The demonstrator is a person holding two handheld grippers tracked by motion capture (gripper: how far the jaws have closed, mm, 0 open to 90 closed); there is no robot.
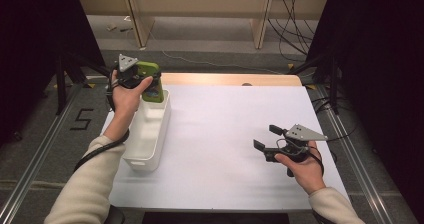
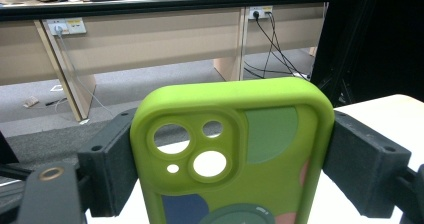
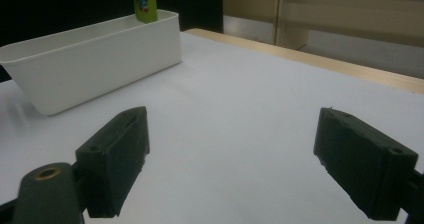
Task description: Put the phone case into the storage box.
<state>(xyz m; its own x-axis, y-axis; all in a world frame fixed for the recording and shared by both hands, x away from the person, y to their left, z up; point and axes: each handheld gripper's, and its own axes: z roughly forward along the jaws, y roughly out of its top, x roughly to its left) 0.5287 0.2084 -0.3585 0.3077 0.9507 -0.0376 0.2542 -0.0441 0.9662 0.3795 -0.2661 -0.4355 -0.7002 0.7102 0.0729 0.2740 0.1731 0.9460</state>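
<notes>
White tabletop (image 1: 225, 134) bears a white bin (image 1: 150, 134); desks (image 2: 150, 39) stand beyond.

The phone case (image 2: 235, 154) in my left claw (image 2: 230, 159) looks like matt, smooth green silicone. At the left of the high view, the bin (image 1: 150, 134) is smooth white plastic. My surface (image 1: 225, 134) is matt white, with a pale wood edge.

One phone case (image 2: 235, 164), one white bin (image 1: 150, 134), two grippers.
</notes>
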